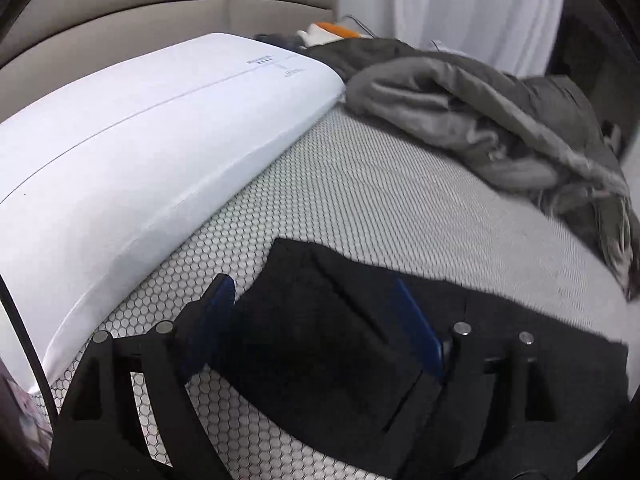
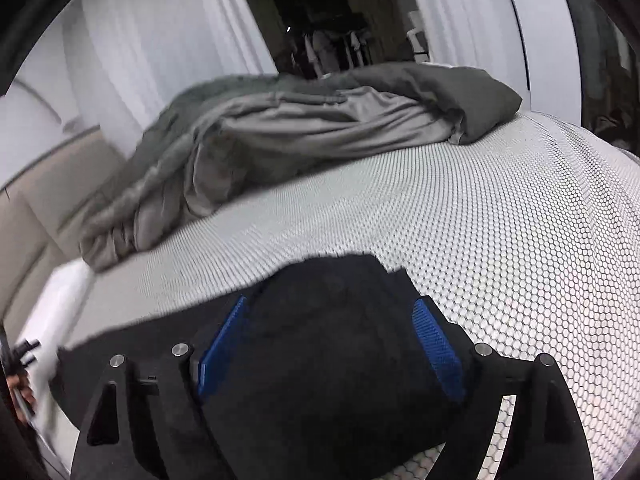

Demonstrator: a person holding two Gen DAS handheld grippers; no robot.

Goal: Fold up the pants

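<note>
Seemingly mid-fold, black fabric pants [image 1: 320, 340] lie bunched on the honeycomb-patterned mattress [image 1: 400, 208] near its white pillow [image 1: 140, 132] edge, both the left gripper [image 1: 320, 312] and right gripper [image 2: 332, 340] spread-fingered around cloth, folds remaining.

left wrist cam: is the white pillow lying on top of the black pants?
No, the white pillow lies beside the black pants, apart, on the honeycomb mattress.

Black pants [image 1: 320, 340] cut off by the lower edge in both wrist views, folds lost in the dark cloth, right end smeared by blur. Small print on the white pillow [image 1: 160, 128] too tiny to read. Orange and white clutter [image 1: 328, 32] behind the grey blanket [image 1: 500, 120] half hidden, unidentifiable. In the right wrist view, dark doorway [image 2: 320, 28] blurred, contents indistinct; far-left edge object [image 2: 22, 354] cropped, unclear.
</note>
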